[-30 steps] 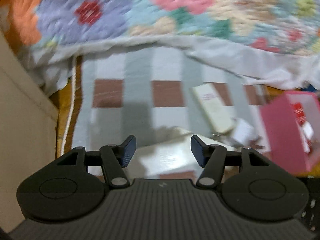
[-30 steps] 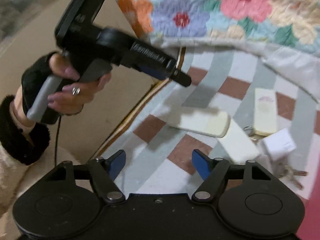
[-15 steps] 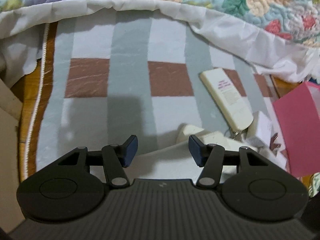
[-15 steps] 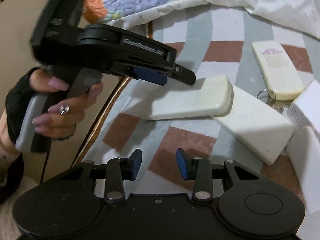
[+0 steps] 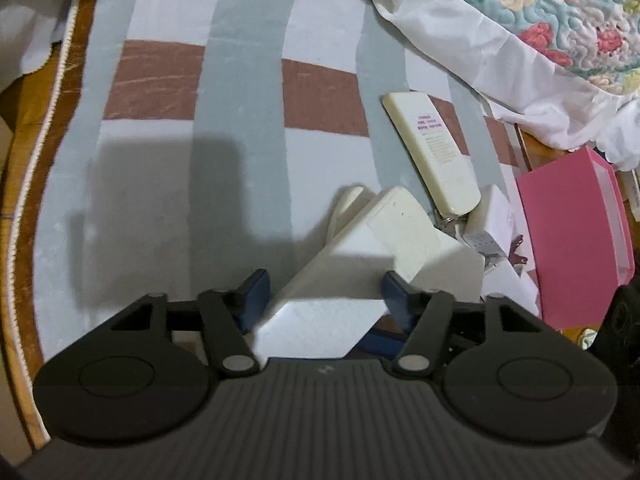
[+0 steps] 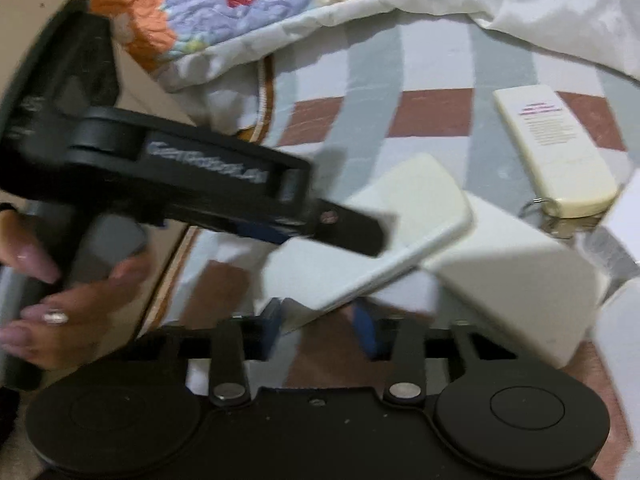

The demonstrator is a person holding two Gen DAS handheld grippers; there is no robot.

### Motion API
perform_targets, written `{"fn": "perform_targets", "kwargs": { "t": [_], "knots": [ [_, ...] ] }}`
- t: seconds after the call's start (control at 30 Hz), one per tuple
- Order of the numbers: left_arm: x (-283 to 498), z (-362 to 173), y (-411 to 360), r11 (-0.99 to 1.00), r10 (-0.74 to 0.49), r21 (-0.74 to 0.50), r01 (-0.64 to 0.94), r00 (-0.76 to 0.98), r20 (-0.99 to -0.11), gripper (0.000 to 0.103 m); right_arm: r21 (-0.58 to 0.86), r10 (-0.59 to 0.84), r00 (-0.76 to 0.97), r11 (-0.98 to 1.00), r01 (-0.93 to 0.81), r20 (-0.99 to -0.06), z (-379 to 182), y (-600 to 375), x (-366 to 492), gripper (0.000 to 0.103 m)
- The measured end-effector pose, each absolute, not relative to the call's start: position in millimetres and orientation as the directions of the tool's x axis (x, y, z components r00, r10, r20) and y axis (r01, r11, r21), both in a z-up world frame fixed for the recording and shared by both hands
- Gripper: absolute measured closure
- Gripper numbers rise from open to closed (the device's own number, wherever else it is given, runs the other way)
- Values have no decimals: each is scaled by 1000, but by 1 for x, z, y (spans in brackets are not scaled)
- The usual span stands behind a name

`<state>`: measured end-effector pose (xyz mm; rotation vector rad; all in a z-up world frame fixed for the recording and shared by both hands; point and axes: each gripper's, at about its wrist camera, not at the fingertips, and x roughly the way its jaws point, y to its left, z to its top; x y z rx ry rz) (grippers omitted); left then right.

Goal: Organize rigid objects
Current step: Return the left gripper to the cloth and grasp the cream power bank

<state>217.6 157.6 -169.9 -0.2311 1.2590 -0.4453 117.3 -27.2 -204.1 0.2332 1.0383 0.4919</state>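
The left gripper (image 5: 322, 292) sat at the bottom centre of its frame, its jaws clamped across the near end of a cream remote (image 5: 380, 256). The right gripper (image 6: 316, 328), low in its own view, had just been closing, the same remote's (image 6: 372, 240) lower end between its pads; whether they pressed it was unclear. A labelled remote (image 5: 434, 152) lay upper right of both.

Two close, downward wrist views, seemingly sharing the cream remote (image 5: 434, 156).
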Motion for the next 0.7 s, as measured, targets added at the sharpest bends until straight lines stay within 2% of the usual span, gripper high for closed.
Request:
{"fn": "perform_targets", "kwargs": {
  "t": [0.07, 0.17, 0.27, 0.33, 0.43, 0.53, 0.63, 0.7],
  "knots": [
    [214, -168, 159, 886, -460, -432, 166, 222, -859, 58, 395, 474, 426, 880, -264, -771, -201, -34, 114, 66],
    [209, -171, 160, 858, -513, -502, 107, 157, -844, 61, 380, 451, 448, 892, -243, -772, -193, -45, 108, 64],
    [203, -181, 149, 833, -553, -549, 60, 90, -829, 65, 335, 409, 472, 912, -237, -781, -185, -51, 106, 50],
    [199, -183, 140, 833, -554, -552, 41, 95, -827, 69, 239, 350, 490, 931, -275, -799, -182, -46, 102, 43],
    [194, -183, 127, 855, -519, -517, 53, 128, -845, 66, 95, 279, 506, 928, -359, -816, -182, -33, 98, 39],
    [193, -182, 129, 858, -509, -513, 25, 169, -844, 60, 35, 265, 500, 905, -423, -824, -184, -27, 99, 36],
    [195, -174, 137, 898, -429, -439, 19, 250, -868, 45, -18, 250, 496, 881, -473, -831, -185, -17, 100, 28],
    [196, -173, 143, 897, -430, -442, 24, 282, -858, 50, -62, 226, 519, 875, -480, -824, -187, -10, 101, 27]
  ]
}}
